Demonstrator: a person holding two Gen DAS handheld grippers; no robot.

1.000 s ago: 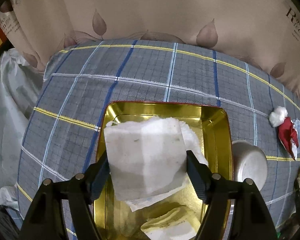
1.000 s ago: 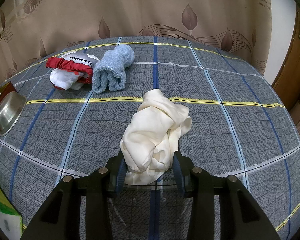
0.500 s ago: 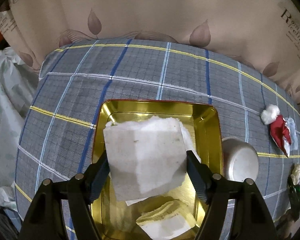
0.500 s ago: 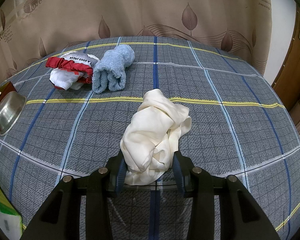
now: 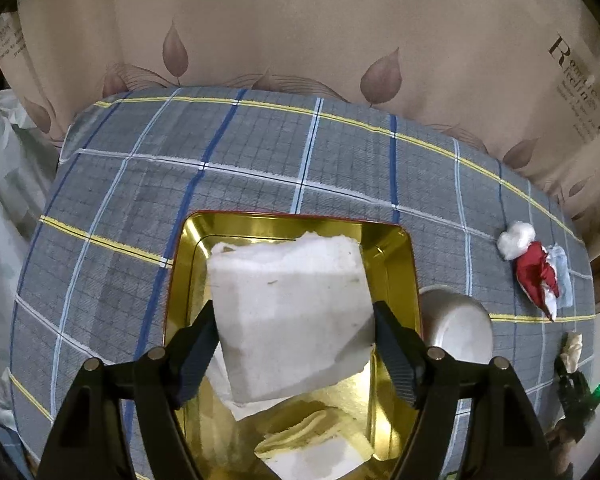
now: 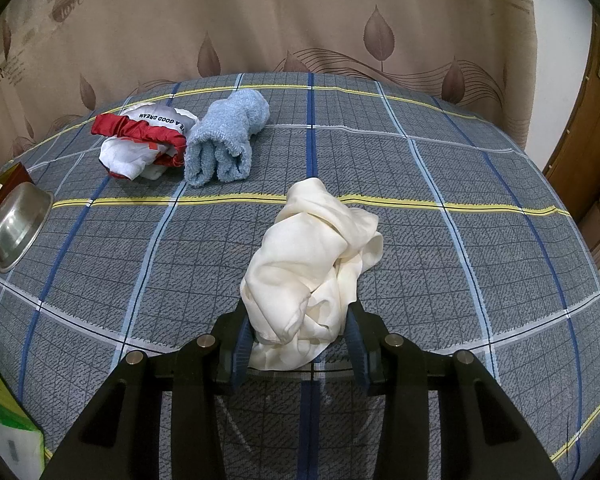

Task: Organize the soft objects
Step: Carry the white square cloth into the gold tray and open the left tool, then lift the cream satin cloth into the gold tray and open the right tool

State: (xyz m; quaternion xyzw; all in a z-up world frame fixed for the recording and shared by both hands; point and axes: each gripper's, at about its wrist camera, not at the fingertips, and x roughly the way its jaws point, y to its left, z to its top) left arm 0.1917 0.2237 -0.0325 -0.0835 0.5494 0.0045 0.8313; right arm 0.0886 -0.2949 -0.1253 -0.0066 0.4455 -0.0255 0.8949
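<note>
My left gripper point(image 5: 294, 344) is shut on a white foam block point(image 5: 290, 312) and holds it above a gold tin tray point(image 5: 396, 248) that holds white and cream pieces point(image 5: 308, 436). My right gripper point(image 6: 300, 336) is shut on a crumpled cream cloth point(image 6: 312, 256) that rests on the plaid tablecloth. A rolled light-blue towel point(image 6: 226, 138) and a red-and-white cloth point(image 6: 140, 140) lie at the far left in the right wrist view. The red-and-white cloth also shows in the left wrist view point(image 5: 536, 276).
A steel bowl point(image 6: 18, 224) sits upturned right of the tray, seen also in the left wrist view point(image 5: 456, 328). A green tissue pack point(image 6: 4, 428) is at the near left. A patterned curtain point(image 6: 300, 12) hangs behind the table. A wooden door point(image 6: 596, 128) stands at right.
The left gripper has lifted and drawn back a little with the foam block, so more table shows. The right gripper and cream cloth have not moved.
</note>
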